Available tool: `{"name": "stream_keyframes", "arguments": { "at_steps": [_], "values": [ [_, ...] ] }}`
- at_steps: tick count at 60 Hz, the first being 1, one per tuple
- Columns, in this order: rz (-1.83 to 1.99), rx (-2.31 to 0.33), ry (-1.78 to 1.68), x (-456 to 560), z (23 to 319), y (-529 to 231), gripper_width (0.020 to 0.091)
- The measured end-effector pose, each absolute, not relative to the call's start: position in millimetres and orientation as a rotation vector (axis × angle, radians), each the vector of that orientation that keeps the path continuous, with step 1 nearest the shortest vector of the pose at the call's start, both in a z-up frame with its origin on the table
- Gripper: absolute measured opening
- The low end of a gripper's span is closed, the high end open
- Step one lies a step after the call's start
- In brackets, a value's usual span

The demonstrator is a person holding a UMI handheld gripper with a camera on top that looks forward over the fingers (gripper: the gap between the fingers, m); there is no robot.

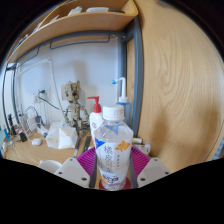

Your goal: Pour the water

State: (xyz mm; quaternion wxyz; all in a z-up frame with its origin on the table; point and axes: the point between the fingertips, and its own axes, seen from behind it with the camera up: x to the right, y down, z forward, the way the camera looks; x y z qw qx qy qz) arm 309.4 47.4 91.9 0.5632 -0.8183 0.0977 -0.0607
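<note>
Gripper [113, 172] closed on a clear plastic water bottle with a white cap and pale printed label [113, 150], both pink pads [140, 156] pressing its sides near the lower part. Bottle upright between the fingers, lifted close before the camera. Just behind it, a white pump bottle with a red nozzle [95, 112]. Farther back on the wooden bench [25, 157], a small brown figurine [72, 102]. Above, a wooden shelf [75, 28] carrying pale dishes.
</note>
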Motion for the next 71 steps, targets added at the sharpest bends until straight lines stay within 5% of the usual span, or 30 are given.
{"name": "stream_keyframes", "arguments": {
  "at_steps": [13,25,36,53,71],
  "values": [
    [-0.127,-1.96,0.285,309.0,75.4,32.7,0.0569],
    [-0.096,-2.105,0.287,297.1,50.5,-3.4,0.0802],
    [-0.08,-2.252,0.213,293.8,47.2,-68.8,0.0804],
    [-0.022,-2.247,0.181,299.8,111.2,-121.3,0.0793],
    [0.048,-2.213,0.127,287.7,148.4,-123.3,0.0794]
  ]
}}
